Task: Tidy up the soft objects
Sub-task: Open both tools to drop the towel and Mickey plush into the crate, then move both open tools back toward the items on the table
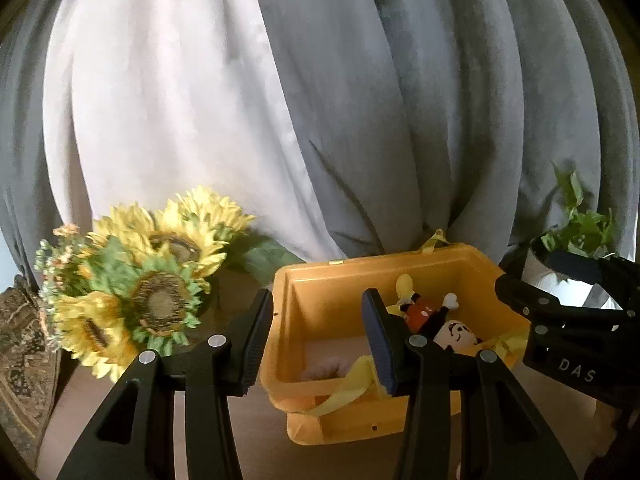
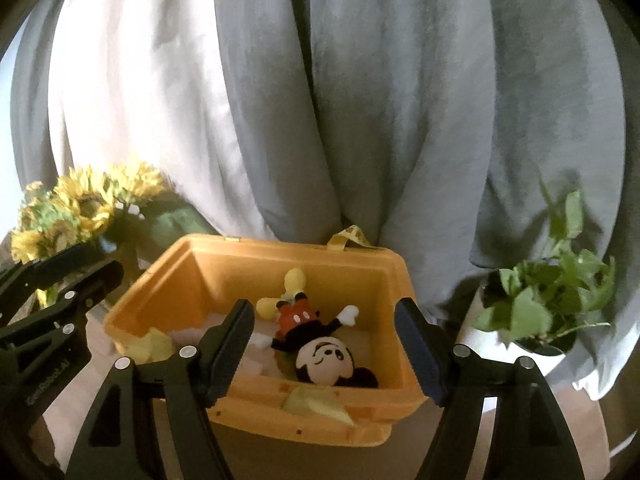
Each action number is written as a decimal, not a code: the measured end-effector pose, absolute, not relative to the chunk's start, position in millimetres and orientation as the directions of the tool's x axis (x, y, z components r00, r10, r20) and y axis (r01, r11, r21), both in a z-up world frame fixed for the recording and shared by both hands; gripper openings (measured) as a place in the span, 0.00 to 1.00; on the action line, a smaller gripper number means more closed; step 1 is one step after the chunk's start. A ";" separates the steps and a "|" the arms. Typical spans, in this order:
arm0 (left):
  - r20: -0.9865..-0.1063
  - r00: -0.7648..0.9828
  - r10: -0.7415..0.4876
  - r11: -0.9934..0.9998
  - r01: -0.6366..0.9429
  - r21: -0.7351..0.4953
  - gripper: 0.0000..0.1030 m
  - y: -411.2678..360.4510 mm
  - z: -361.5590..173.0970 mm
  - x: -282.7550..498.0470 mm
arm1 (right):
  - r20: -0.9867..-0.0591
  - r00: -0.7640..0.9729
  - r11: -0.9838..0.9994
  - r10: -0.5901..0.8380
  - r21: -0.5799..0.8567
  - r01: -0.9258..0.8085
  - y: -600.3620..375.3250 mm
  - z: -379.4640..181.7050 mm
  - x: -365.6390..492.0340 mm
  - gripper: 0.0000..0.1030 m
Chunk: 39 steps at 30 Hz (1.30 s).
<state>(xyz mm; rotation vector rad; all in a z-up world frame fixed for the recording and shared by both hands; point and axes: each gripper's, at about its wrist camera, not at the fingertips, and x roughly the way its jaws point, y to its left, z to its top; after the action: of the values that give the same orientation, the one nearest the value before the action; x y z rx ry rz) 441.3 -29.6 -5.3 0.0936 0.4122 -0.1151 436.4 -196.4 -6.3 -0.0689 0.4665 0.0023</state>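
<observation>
A Mickey Mouse plush [image 2: 320,340] lies on its back inside a yellow plastic bin [image 2: 208,256]; it also shows in the left wrist view [image 1: 440,316], in the bin [image 1: 320,280]. A pale pink soft thing [image 1: 324,370] lies on the bin floor, partly hidden. Yellow straps [image 1: 352,384] hang over the bin's front rim. My left gripper [image 1: 316,332] is open and empty over the bin's front left part. My right gripper [image 2: 324,344] is open and empty, just above the plush; its body shows at the right of the left wrist view [image 1: 568,320].
A bunch of artificial sunflowers [image 1: 152,284] stands left of the bin. A potted green plant [image 2: 548,300] stands to the right. Grey and white curtains [image 1: 320,100] hang close behind. A patterned cushion [image 1: 20,352] is at the far left. The bin rests on a brown surface [image 1: 264,444].
</observation>
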 end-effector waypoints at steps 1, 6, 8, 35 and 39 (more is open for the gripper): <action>-0.398 0.913 -0.093 0.989 0.130 0.068 0.44 -28.6 -2.3 435.3 | -0.447 0.894 0.998 -0.014 -0.064 -0.017 -195.8 -4.7 432.6 0.71; -0.382 0.920 -0.090 0.990 0.125 0.068 0.44 -23.5 8.6 411.1 | -0.432 0.902 0.999 -0.006 -0.051 -0.017 -190.6 4.5 407.2 0.71; -0.380 0.921 -0.087 0.990 0.121 0.068 0.44 -21.9 11.5 402.0 | -0.423 0.906 0.999 -0.004 -0.048 -0.018 -188.4 7.4 396.6 0.71; -0.480 0.877 -0.003 0.997 0.041 0.068 0.46 -13.8 -10.6 299.2 | -0.442 0.893 0.996 0.085 0.011 -0.089 -188.2 -10.6 312.6 0.71; -0.504 0.864 0.016 0.997 0.025 0.075 0.46 -16.9 -21.9 291.2 | -0.463 0.881 0.995 0.096 0.010 -0.103 -189.4 -20.2 309.5 0.71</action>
<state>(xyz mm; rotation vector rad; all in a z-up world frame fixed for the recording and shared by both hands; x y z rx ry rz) 291.2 -16.9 -21.9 0.0804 0.5284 -0.0046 309.5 -189.4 -20.2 -0.0152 0.4810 0.1038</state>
